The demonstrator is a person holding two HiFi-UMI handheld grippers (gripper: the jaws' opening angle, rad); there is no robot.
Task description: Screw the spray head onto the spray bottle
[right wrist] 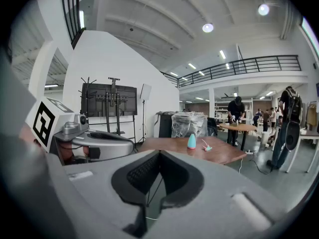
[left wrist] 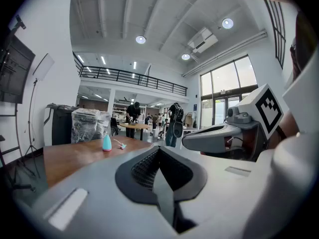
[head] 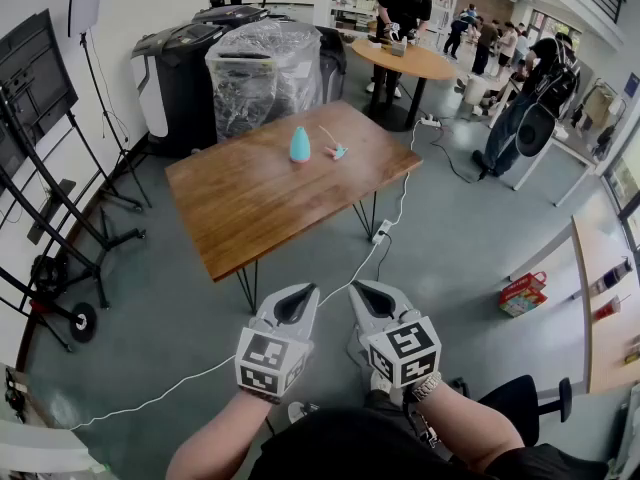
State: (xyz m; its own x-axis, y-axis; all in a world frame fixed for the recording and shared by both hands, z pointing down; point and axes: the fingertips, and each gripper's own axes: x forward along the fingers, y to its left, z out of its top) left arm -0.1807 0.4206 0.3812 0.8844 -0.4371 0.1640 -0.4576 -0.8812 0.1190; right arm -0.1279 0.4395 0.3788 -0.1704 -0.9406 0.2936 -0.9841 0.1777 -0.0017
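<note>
The left gripper [head: 296,296] and right gripper [head: 368,293] hang side by side near the person, jaws pressed together on nothing. Far off on the wooden surface [head: 250,203] the blue bottle [head: 300,144] stands upright, with the spray head [head: 338,151] lying just to its right.

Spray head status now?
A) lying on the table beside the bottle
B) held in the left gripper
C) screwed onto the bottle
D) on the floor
A: the spray head lies loose on the wooden table, just to the right of the upright teal spray bottle in the head view.
</note>
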